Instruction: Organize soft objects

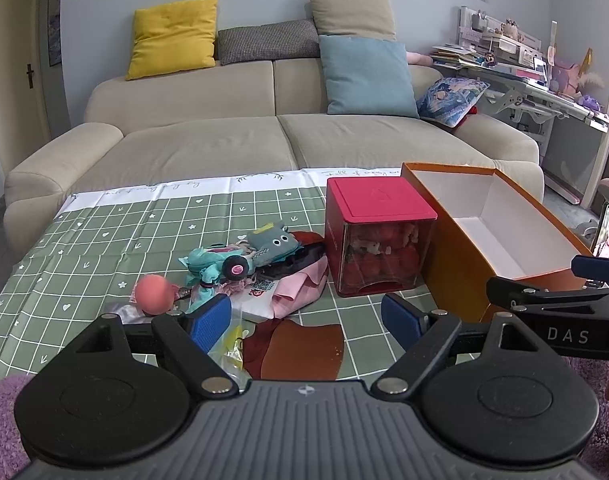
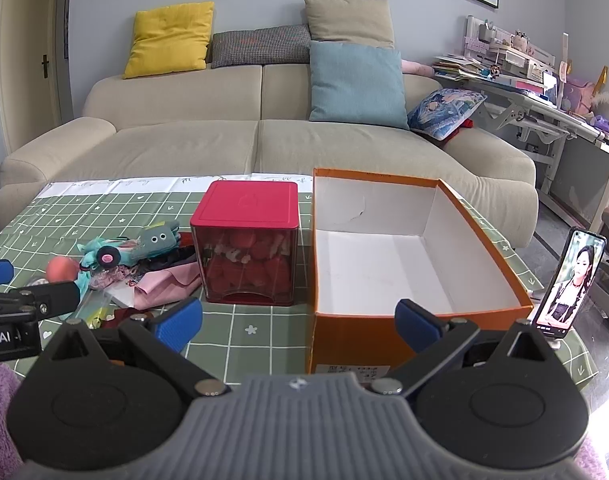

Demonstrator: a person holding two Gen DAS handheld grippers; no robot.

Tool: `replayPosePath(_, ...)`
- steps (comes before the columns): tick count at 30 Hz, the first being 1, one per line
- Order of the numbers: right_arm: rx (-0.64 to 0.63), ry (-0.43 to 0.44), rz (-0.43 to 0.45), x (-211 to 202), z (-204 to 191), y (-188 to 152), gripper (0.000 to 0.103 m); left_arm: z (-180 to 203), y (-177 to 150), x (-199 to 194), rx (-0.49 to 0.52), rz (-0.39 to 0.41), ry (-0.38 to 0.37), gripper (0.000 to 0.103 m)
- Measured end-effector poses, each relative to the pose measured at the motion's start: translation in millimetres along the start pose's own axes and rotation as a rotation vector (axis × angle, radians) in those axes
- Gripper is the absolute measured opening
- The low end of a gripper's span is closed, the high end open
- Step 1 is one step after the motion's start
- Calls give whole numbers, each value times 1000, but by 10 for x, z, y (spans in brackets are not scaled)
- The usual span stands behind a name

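A heap of soft things lies on the green checked tablecloth (image 1: 104, 240): a teal plush toy (image 1: 220, 264) (image 2: 104, 254), a grey-green plush (image 1: 270, 244) (image 2: 158, 240), a pink ball (image 1: 154, 290) (image 2: 62, 268), pink cloth (image 1: 300, 290) (image 2: 168, 284) and a dark red cloth (image 1: 292, 348). An open orange box (image 1: 464, 280) (image 2: 404, 320) with a bare white inside stands to the right. My left gripper (image 1: 306, 318) is open just short of the heap, over the red cloth. My right gripper (image 2: 298, 322) is open at the orange box's near wall. Nothing sits between either pair of fingers.
A red-lidded clear cube (image 1: 378, 236) (image 2: 248, 244) holding red items stands between the heap and the box. A phone (image 2: 570, 282) leans upright at the table's right edge. A beige sofa (image 1: 264, 136) with cushions runs behind the table. A cluttered desk (image 2: 544, 96) stands at the right.
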State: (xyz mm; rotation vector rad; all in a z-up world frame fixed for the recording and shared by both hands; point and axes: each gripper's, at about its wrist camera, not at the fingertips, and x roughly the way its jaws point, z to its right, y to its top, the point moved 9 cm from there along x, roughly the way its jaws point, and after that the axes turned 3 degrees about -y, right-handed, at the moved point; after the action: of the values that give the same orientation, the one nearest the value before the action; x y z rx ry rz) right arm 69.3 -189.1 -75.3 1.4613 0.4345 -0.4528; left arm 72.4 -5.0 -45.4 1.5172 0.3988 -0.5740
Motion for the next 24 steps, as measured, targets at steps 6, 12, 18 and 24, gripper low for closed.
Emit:
replayPosePath(6,0,0,-1,0,0,0,100,5,-5,-6,-1,-1,-1,99)
replayPosePath(12,0,0,-1,-1,1,1,101,9,-4,-5,1,0,-2,99)
replayPosePath(18,2,-1,-2,-4,9,-3,100,11,-7,-7,1,0,-2,99)
replayPosePath(24,6,-1,-10,0,27,3,100,19,-13,-9,2,-1,-3,99)
